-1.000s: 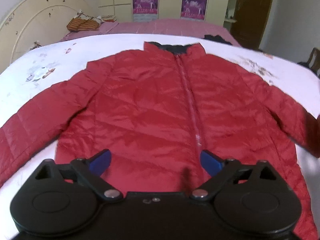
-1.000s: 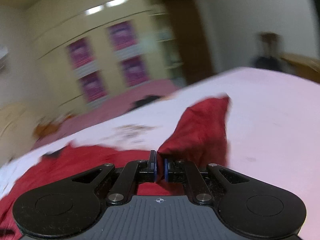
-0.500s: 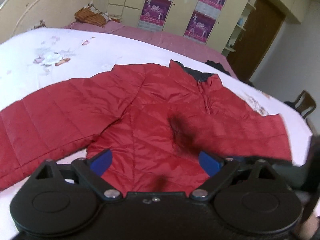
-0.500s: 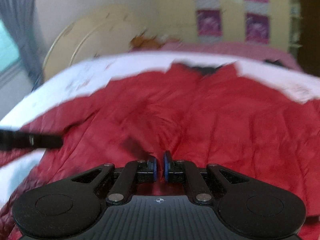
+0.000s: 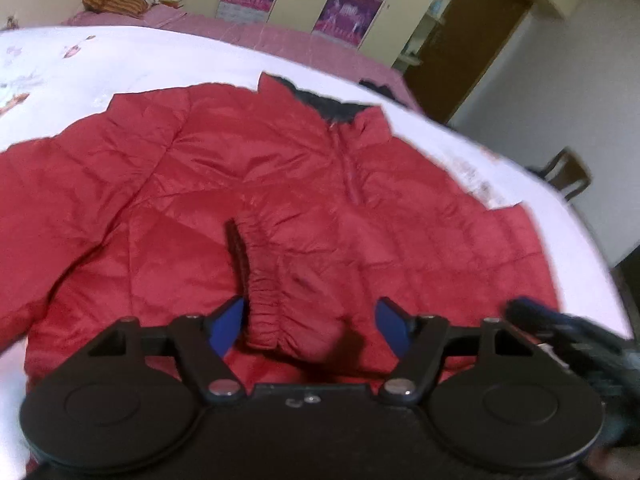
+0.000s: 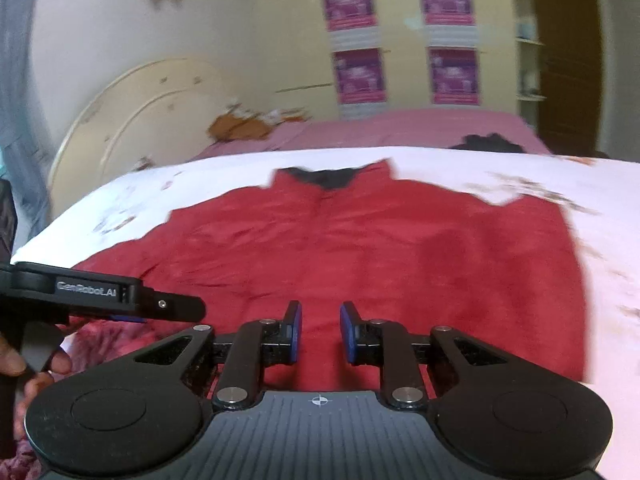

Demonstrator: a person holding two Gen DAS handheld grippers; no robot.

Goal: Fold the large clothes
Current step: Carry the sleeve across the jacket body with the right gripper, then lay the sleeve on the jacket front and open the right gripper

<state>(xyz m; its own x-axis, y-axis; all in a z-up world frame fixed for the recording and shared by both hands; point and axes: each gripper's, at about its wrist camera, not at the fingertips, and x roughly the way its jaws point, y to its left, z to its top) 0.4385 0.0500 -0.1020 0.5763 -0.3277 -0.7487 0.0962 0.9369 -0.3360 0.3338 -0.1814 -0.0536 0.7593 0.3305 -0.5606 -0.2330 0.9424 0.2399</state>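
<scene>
Purple posters (image 6: pixel 362 76) hang on cream cupboards (image 6: pixel 404 60) behind the white bedsheet (image 5: pixel 168 56).

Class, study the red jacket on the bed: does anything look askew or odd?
Only one sleeve is folded in, its elastic cuff lying across the red jacket's front; the other sleeve is spread out sideways. Both tongs are open, empty.

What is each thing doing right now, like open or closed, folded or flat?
red jacket: flat on the bed, zipped up.
right sleeve: folded in across the chest, cuff lying on the front.
left sleeve: spread out to the side, not folded.
left gripper: open, holding nothing.
right gripper: open, holding nothing.
bed sheet: spread under the jacket.
</scene>
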